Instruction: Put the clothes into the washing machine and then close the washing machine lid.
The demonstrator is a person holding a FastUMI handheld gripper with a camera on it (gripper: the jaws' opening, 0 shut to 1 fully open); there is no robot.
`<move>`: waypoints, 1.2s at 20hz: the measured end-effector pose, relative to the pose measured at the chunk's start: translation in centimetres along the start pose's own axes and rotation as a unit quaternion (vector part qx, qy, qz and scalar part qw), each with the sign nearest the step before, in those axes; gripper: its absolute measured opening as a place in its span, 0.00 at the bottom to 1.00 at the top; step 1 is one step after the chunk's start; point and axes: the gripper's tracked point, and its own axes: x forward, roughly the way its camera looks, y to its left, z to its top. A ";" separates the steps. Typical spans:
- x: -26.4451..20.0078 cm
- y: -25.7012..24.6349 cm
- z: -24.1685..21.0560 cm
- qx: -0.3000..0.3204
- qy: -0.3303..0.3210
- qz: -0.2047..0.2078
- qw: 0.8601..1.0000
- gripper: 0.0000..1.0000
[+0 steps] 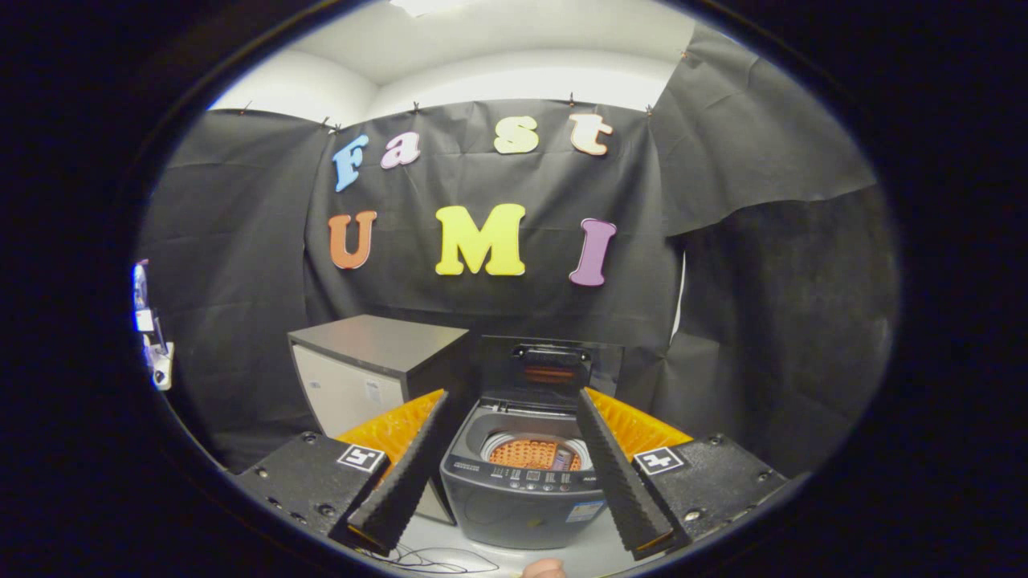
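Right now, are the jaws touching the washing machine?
Apart. The gripper view shows the open gripper empty, with the washing machine beyond it, lid up.

washing machine (520, 490) panel print unreadable

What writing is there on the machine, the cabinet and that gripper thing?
Washing machine control panel: print too small to read.
Sticker on its front: blurred.
Cabinet labels: too small.
Gripper, open, fingers flanking the machine: square markers, patterns, no words.
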 end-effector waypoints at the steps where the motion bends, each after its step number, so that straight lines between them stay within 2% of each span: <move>1: 0.3 -0.2 0.1 0.000 0.000 -0.001 1.000 0.98; 6: 1.3 -0.5 -0.3 -0.002 0.007 -0.001 1.000 0.98; 9: 5.7 -1.9 2.0 -0.003 0.002 -0.009 1.000 0.98; 11: 10.8 -3.0 4.0 0.007 0.006 -0.014 1.000 0.98; 16: 28.1 -5.1 6.4 0.019 0.060 -0.017 0.998 0.98; 21: 44.3 -5.3 3.5 0.026 0.149 -0.027 0.988 0.99; 24: 49.1 -6.4 0.4 0.029 0.215 -0.047 0.975 0.99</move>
